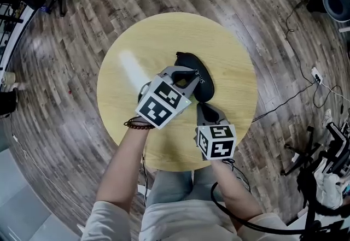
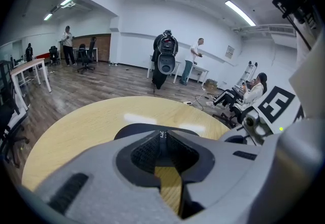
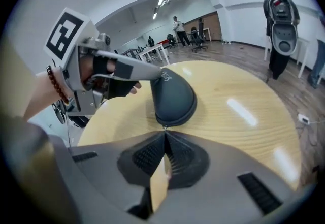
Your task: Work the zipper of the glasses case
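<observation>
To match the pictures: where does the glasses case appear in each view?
Head view: glasses case, table centre.
Left gripper view: glasses case low centre, behind the jaws.
Right gripper view: glasses case centre, just beyond the jaws.
Shared landmark: the round wooden table.

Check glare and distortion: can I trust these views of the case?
Head view: one glare streak on the table, case clear. Right gripper view: streaks right of the case, rim bowed by fisheye. Left gripper view: glare beyond the case, corners vignetted black.
</observation>
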Available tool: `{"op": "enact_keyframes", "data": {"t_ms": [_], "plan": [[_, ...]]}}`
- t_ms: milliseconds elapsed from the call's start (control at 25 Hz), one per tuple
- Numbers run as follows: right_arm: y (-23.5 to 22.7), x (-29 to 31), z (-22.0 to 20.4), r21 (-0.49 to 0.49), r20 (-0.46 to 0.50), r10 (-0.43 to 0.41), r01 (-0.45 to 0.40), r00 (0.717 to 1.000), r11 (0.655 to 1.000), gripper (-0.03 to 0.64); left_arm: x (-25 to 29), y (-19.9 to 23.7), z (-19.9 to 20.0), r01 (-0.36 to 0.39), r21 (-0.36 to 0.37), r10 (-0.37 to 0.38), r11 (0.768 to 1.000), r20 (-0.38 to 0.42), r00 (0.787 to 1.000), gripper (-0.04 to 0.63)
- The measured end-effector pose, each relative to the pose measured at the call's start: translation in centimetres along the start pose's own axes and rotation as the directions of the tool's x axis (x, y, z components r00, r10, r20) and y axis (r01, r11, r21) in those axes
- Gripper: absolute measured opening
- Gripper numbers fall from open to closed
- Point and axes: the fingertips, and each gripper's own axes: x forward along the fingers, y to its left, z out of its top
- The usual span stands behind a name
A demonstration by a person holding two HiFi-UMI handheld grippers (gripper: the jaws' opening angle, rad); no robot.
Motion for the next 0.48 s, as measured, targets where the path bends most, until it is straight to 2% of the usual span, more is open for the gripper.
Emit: {"op": "enact_keyframes", "data": {"t_ms": [120,200,320,480], "plan": [[-4.5,-0.8,1.5,-0.062,0.015,-0.093,0.094,0.996,0.994,0.0,0.7,-0.3,0.3,-0.007,0.0,0.007,1.0,-0.005,1.0,0.041],[-5.9,-0.8,2.2,-0.107,0.01,-0.126,0.126,0.992,0.986,0.0,1.1,-0.3,0.4,-0.02,0.001,0.02,1.0,-0.004,1.0,0.04],[-5.7,-0.6,2.4,-0.181,-0.003,-0.153,0.15,0.988,0.972,0.0,1.3,0.1,0.6,-0.028,0.0,0.028,1.0,-0.018,0.999,0.017],[-4.9,-0.2,2.3,-0.176,-0.016,-0.159,0.154,0.987,0.972,0.0,1.6,0.2,0.0,-0.032,0.0,0.032,0.999,-0.045,0.998,0.014]]}}
